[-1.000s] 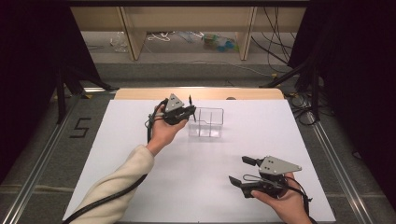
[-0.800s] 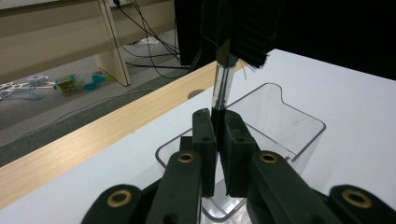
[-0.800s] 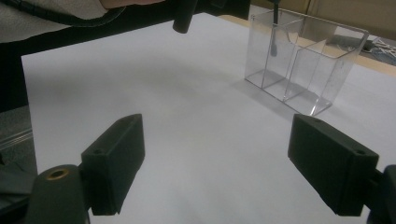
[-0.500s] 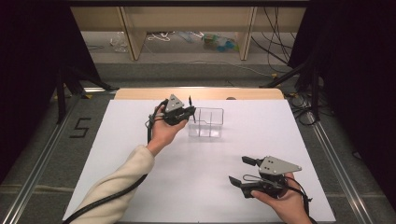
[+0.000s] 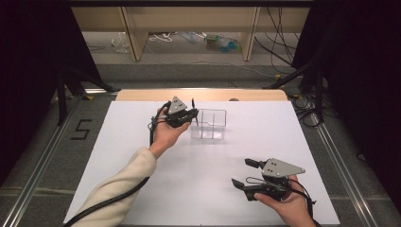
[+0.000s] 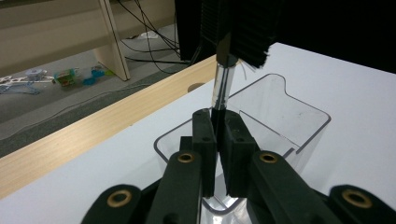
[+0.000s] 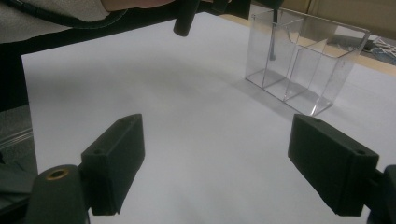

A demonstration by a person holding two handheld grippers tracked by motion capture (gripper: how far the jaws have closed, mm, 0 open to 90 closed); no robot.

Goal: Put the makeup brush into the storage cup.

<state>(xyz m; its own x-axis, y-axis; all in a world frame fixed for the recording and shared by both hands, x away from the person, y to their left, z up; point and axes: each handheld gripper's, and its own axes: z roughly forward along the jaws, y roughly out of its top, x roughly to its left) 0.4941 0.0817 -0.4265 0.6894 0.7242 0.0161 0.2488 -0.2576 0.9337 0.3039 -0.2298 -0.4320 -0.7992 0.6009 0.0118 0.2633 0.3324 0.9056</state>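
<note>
Left tongs (image 5: 194, 115) are pinching a thin upright brush (image 6: 219, 88) by its clear handle, bristle end up, right over the near-left corner of the clear divided box (image 5: 210, 124) that stands toward the far middle of the white table (image 5: 118, 142). Over at the near right edge, my right tongs (image 5: 244, 173) hover spread wide, holding nothing, well apart from the box.

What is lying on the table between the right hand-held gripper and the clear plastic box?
Nothing. In the right gripper view, only bare white table stretches from the open right hand-held gripper to the clear plastic divided box; the high view agrees.
</note>
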